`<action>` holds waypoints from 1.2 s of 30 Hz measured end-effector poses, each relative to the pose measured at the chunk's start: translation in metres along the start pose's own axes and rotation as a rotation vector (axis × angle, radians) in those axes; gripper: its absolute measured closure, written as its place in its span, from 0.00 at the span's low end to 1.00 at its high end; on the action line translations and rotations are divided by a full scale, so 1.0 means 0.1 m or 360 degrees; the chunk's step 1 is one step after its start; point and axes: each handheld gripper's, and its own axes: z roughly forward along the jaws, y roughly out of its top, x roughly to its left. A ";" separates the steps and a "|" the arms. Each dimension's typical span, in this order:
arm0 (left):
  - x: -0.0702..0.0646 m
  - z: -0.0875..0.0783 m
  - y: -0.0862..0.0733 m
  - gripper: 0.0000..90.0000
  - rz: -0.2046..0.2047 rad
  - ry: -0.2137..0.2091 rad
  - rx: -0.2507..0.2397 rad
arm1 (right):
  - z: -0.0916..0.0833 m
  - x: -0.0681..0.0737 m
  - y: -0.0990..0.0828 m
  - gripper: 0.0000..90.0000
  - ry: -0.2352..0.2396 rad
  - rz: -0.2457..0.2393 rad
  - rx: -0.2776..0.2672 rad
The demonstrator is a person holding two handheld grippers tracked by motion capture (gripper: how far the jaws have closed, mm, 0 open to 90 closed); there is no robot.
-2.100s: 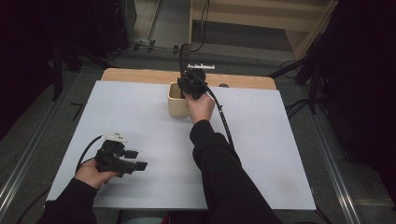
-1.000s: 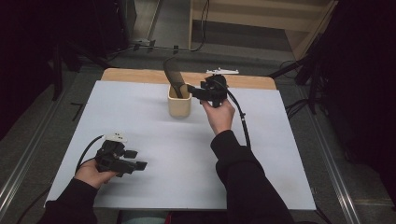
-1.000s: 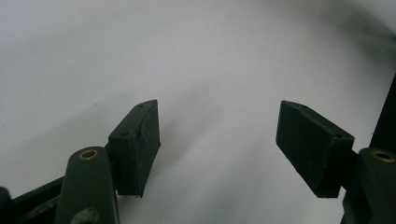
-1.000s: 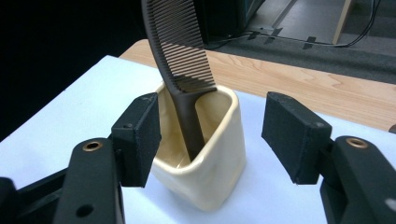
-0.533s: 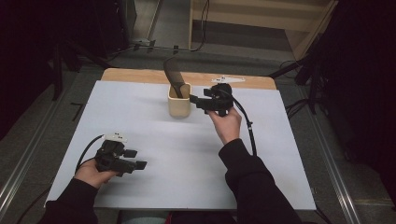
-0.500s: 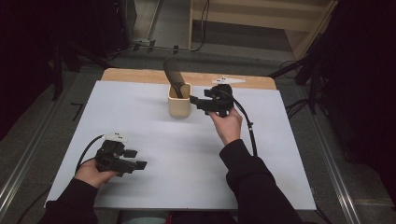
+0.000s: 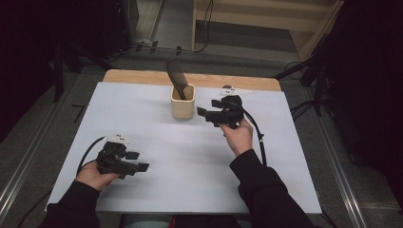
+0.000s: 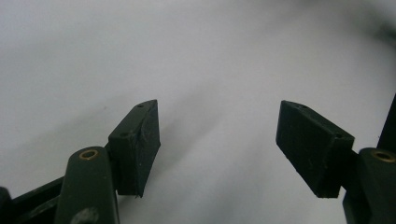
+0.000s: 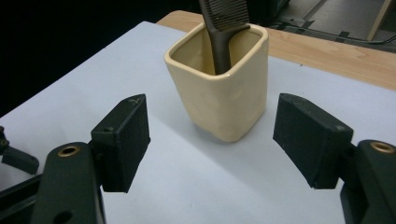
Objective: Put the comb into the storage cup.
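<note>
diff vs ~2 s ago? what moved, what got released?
The right gripper, earlier above the cream cup with the comb, let the comb go into the cup and drew back to the cup's right. Its jaws have just been opening and are empty. The comb now stands in the cup, leaning. The left gripper, the cup and the white mat stayed put.
</note>
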 end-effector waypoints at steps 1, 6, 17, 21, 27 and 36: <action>0.00 0.00 0.00 0.34 0.0002 -0.0002 -0.0001 | -0.01 -0.01 -0.02 0.27 0.0008 0.0006 -0.0013; 0.01 0.01 0.00 0.34 0.0007 -0.0001 0.0006 | -0.08 -0.02 -0.08 0.27 -0.0007 -0.0004 -0.0003; 0.02 0.00 0.00 0.34 0.0004 0.0004 0.0003 | -0.19 -0.05 -0.27 0.26 0.0029 -0.0035 0.0018; 0.03 0.00 0.00 0.34 0.0005 0.0002 0.0002 | -0.26 -0.07 -0.36 0.26 0.0057 -0.0051 0.0026; 0.03 0.00 0.00 0.34 0.0010 0.0004 0.0001 | -0.37 -0.08 -0.47 0.26 0.0075 -0.0058 0.0033; 0.03 0.00 -0.01 0.34 0.0019 0.0003 0.0000 | -0.46 -0.05 -0.61 0.26 0.0086 -0.0114 0.0091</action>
